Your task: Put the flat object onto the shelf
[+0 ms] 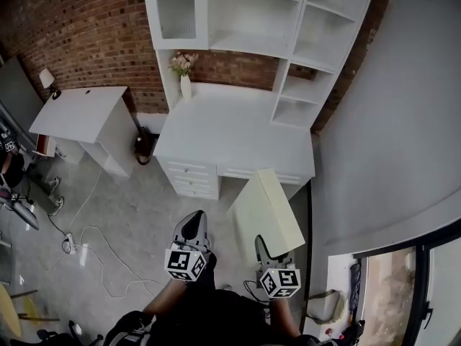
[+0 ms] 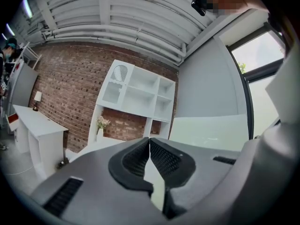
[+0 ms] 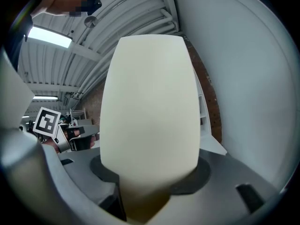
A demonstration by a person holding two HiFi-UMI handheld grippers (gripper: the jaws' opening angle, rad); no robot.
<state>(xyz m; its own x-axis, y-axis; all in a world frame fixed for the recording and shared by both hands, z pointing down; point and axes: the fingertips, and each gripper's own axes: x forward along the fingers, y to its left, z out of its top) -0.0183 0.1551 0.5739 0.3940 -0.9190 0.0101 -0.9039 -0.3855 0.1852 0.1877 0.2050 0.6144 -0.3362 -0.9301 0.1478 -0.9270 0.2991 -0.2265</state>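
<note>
Right gripper clamped on the near end of the flat pale-cream rectangular panel. Panel's long axis runs straight out ahead of its jaws, toward the white wooden shelf unit, still well apart. Left gripper just beside: jaws together, empty.

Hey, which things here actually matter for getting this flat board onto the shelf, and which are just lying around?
Part of the job: flat board, gripped in the right claw; white shelf unit above the desk; left claw, shut and empty.
Just lying about: vase of flowers, side table, lamp, floor cables.
</note>
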